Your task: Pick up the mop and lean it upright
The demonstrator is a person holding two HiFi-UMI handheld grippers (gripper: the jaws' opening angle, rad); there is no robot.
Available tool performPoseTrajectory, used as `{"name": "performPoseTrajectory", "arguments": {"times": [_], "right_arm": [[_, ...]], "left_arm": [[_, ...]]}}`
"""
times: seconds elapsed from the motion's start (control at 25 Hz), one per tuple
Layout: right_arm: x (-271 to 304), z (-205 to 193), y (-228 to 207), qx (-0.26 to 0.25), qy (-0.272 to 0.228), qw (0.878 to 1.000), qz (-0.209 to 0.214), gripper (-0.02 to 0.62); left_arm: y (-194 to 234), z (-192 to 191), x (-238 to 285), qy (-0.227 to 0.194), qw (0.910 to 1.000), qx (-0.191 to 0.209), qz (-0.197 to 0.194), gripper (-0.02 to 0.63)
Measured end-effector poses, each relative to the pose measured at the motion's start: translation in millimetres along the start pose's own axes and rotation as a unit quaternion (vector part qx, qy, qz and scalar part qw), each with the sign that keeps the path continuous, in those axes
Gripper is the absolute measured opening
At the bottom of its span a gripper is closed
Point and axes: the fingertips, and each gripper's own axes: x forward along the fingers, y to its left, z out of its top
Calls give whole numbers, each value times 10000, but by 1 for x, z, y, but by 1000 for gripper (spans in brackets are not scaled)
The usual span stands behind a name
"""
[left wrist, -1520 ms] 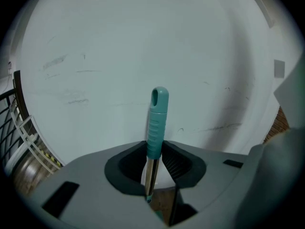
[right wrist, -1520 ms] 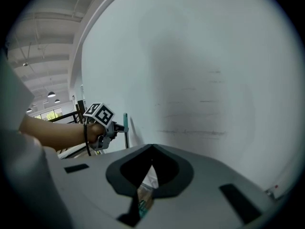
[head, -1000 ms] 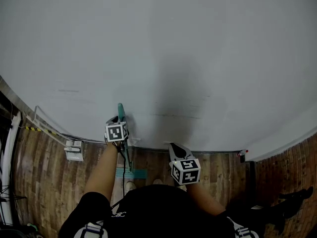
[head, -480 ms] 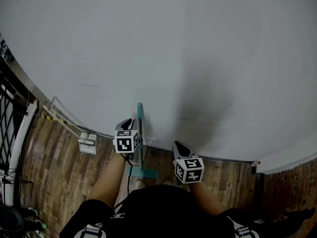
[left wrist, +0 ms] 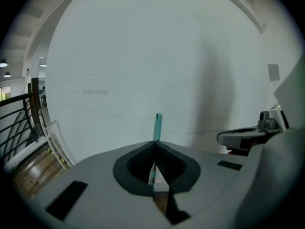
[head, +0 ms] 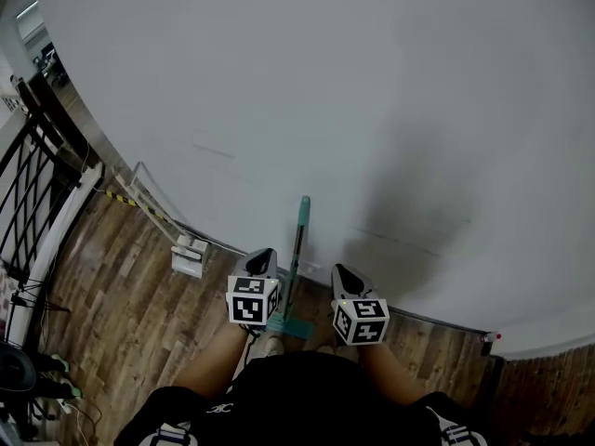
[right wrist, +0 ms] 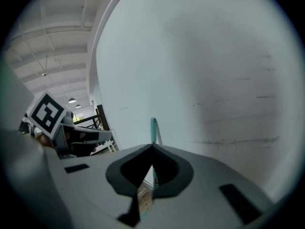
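Note:
The mop [head: 296, 258] has a teal handle and a teal head on the wooden floor, and it leans upright against the white wall [head: 372, 91]. My left gripper [head: 263, 255] is just left of the shaft and apart from it, jaws shut on nothing. To the right of the shaft my right gripper [head: 342, 271] is also shut and empty. In the left gripper view the mop's handle top [left wrist: 157, 126] rises beyond the closed left gripper [left wrist: 155, 143]. The right gripper view shows the same handle top [right wrist: 154, 129] behind the closed right gripper [right wrist: 152, 147].
A small white box [head: 189, 257] sits on the floor at the wall's foot, left of the mop, with a slanted rail [head: 149, 193] behind it. A black railing [head: 37, 156] runs at the far left. A person's feet stand just behind the mop head.
My left gripper has come off the mop handle and drawn back toward the person, now shut. The mop stays leaning on the wall. The head view has swung left.

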Motion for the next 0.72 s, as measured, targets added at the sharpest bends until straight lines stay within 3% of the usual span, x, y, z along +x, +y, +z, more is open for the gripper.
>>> {"name": "performPoseTrajectory", "arguments": {"times": [0.2, 0.4, 0.72], "right_arm": [[4, 16, 27, -138, -376, 9986, 353, 12], [17, 13, 57, -455, -303, 9966, 617, 12], [23, 10, 64, -319, -171, 9980, 514, 12]], "left_arm": [[4, -1, -31, -79, 9997, -210, 87, 0], [21, -11, -43, 5, 9994, -331, 140, 0], [29, -7, -50, -23, 9993, -359, 94, 0]]}}
